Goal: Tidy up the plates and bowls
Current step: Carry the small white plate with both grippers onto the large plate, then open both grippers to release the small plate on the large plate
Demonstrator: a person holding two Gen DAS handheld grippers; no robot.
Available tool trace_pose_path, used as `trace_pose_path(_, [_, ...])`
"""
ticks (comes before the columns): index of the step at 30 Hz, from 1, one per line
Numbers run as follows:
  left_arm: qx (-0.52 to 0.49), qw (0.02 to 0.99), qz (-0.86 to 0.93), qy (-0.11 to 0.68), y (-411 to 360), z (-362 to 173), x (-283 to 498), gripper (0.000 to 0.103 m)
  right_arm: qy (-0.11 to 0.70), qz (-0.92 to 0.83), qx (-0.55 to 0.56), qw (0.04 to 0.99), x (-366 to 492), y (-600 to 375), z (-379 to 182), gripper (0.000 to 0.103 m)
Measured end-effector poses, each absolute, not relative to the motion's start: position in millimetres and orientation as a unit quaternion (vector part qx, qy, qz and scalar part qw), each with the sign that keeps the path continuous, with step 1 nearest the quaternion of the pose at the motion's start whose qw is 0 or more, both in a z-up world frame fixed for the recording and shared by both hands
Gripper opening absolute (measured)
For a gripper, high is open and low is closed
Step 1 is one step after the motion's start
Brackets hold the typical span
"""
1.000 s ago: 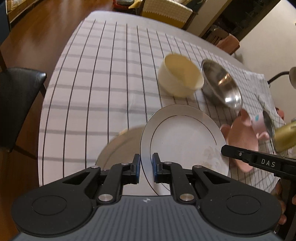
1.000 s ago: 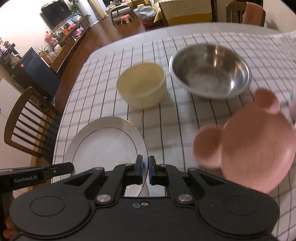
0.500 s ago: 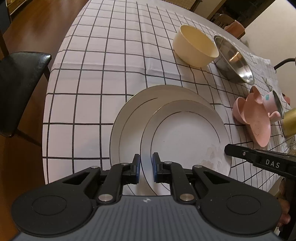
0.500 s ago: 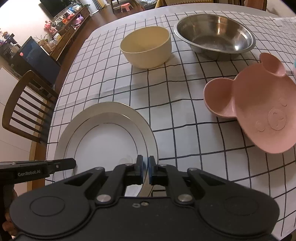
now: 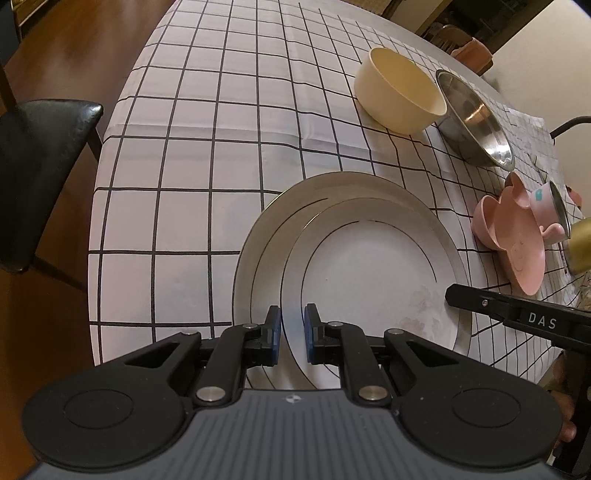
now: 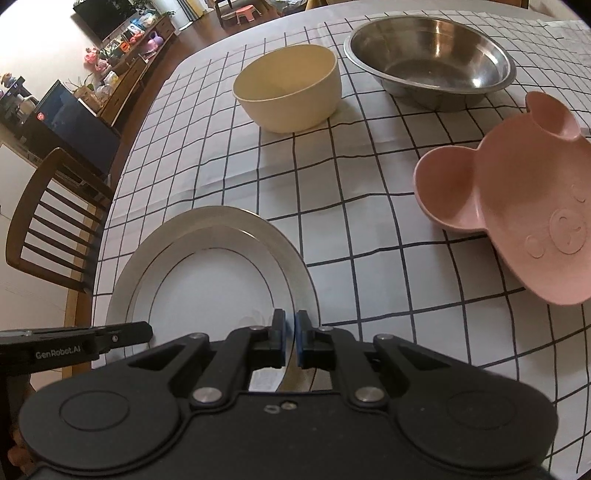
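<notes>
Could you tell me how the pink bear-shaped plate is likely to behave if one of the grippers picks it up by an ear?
The pink bear-shaped plate looks like moulded plastic, so probably stiff, light and not fragile. Its matte surface should grip fairly well. Held by one ear, the wide face section would likely sag downward, since most of it lies off to one side.

We are in a home dining room: checked tablecloth [image 5: 221, 155], wooden chair [image 6: 51, 229], television [image 6: 99, 18], toy-filled sideboard [image 6: 125, 55]
</notes>
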State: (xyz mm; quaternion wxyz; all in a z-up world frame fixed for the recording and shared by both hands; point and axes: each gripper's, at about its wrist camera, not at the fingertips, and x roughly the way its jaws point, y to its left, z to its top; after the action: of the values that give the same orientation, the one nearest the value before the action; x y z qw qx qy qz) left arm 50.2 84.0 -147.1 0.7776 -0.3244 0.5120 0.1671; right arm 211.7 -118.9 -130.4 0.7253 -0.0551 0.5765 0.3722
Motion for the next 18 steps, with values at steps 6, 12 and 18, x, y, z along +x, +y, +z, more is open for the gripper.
trace_pose_path(6, [-0.324, 0.778, 0.16, 0.514, 88.2, -146.7, 49.1, 0.012, 0.581, 0.375, -0.05, 0.721, 213.1, -117.3, -133.6, 0.006])
trace_pose_path(12, [-0.322, 0.777, 0.152, 0.519, 90.9, -145.0, 46.7, 0.012, 0.584, 0.378, -0.047, 0.717, 213.8, -115.9, -136.2, 0.006])
trace_pose_path(18, [-0.314, 0.781, 0.147, 0.52, 92.7, -141.9, 44.8, 0.012, 0.586, 0.379, -0.041, 0.715, 215.7, -115.4, -137.9, 0.006])
